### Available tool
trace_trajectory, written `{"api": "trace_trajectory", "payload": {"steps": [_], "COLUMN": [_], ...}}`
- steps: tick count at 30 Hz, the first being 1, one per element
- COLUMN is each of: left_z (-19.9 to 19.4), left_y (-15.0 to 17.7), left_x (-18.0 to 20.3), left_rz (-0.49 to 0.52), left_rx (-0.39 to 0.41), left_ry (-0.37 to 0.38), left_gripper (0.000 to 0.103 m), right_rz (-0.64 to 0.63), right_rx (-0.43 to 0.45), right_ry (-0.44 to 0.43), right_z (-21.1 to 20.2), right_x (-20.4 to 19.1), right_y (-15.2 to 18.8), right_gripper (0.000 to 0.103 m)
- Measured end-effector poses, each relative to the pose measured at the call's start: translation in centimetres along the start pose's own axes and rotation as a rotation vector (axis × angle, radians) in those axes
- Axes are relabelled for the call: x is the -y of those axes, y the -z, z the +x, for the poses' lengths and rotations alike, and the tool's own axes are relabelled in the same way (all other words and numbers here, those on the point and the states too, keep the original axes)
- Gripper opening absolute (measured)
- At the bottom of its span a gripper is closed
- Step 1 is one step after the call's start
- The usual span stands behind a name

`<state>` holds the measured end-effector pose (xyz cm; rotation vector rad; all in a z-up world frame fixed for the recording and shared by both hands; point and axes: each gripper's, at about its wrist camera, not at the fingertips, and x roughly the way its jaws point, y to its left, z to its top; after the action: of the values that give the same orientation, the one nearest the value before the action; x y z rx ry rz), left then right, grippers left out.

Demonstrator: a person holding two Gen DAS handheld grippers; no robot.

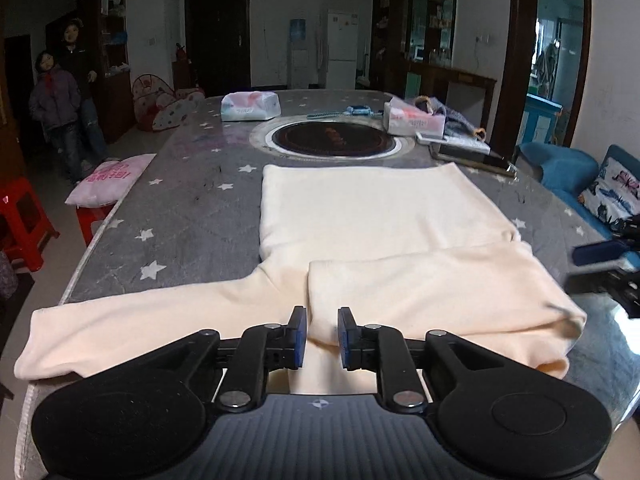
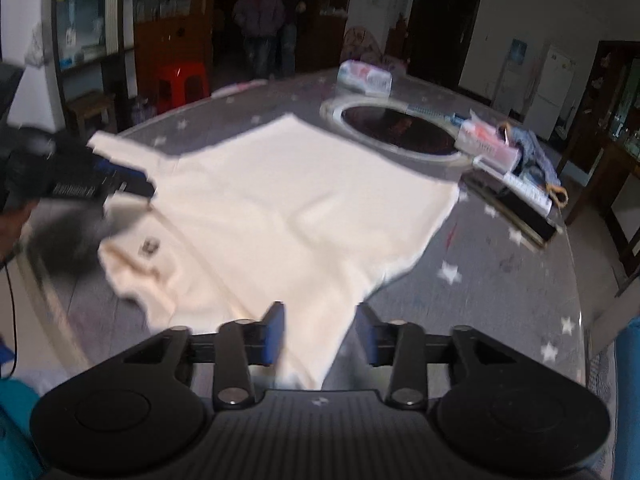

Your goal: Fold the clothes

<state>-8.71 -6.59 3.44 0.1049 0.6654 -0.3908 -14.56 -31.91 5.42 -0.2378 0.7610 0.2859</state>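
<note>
A cream long-sleeved garment (image 1: 372, 208) lies flat on the grey star-patterned table (image 1: 180, 216), one sleeve stretched left (image 1: 120, 320) and the other folded across the body (image 1: 432, 288). My left gripper (image 1: 322, 320) is at the near edge with a narrow gap between its blue pads; the fold's edge lies in that gap and neither pad presses it. In the right wrist view the garment (image 2: 288, 200) is blurred. My right gripper (image 2: 320, 316) stands open, and a tapering end of the cloth runs between its pads. The left gripper (image 2: 132, 184) shows there too, blurred, at the garment's left edge.
A round dark hob (image 1: 332, 140) is set into the table beyond the garment. Tissue packs (image 1: 250, 106) (image 1: 414, 120), a cloth bag (image 1: 456, 118) and flat boxes (image 1: 468, 152) lie around it. Red stools (image 1: 24, 224), a pink bag (image 1: 108, 178), a blue sofa (image 1: 568, 168) and two persons (image 1: 68, 92) flank it.
</note>
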Motion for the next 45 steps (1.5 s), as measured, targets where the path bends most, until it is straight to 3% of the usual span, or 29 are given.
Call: {"api": "trace_trajectory", "payload": {"steps": [6,10,12,14,19,23,29,32,39,42,45], "left_z": [0.6,0.0,-0.5,-1.1,-1.6,-2.3,-2.5,-2.8,-2.5,-2.7,-2.9], "left_y": [0.3,0.9,1.2,1.7,2.8,3.2,3.3,3.6,3.8,4.0,4.2], "left_x": [-0.4,-1.6,-2.7,-4.1,-7.6,-10.1,-12.9,-14.5,-17.6,-18.2,-18.4], "left_rz": [-0.02,-0.051,-0.076,-0.114,-0.228,-0.324,-0.451,-0.519,-0.628,-0.656,-0.697], "left_rx": [-0.02,-0.027,-0.025,-0.022,-0.057,-0.053,-0.052,-0.037,-0.016,0.019,0.032], "left_ry": [-0.001,-0.025,-0.054,-0.1,-0.217,-0.302,-0.473,-0.552,-0.538,-0.5,-0.476], "left_gripper": [0.018,0.018,0.024,0.034,0.035,0.042,0.042,0.048,0.05,0.038,0.038], "right_rz": [0.054,0.075,0.072,0.066,0.03,0.027,0.02,0.02,0.011,0.009,0.004], "right_rx": [0.033,-0.021,-0.032,-0.025,-0.017,-0.029,-0.029,-0.027,-0.024,-0.024,-0.026], "right_ry": [-0.03,-0.017,-0.006,-0.001,-0.009,-0.007,-0.004,-0.002,0.005,0.007,0.009], "right_z": [3.5,6.2,6.6,6.3,5.7,6.2,6.2,6.2,6.2,6.2,6.2], "right_x": [1.1,1.3,1.4,1.2,0.4,0.1,0.0,0.0,-0.2,-0.3,-0.4], "right_y": [-2.3,-2.1,-1.9,-1.9,-2.2,-1.8,-1.9,-1.8,-1.7,-1.7,-1.8], "right_gripper": [0.031,0.03,0.029,0.03,0.033,0.034,0.036,0.036,0.038,0.038,0.038]}}
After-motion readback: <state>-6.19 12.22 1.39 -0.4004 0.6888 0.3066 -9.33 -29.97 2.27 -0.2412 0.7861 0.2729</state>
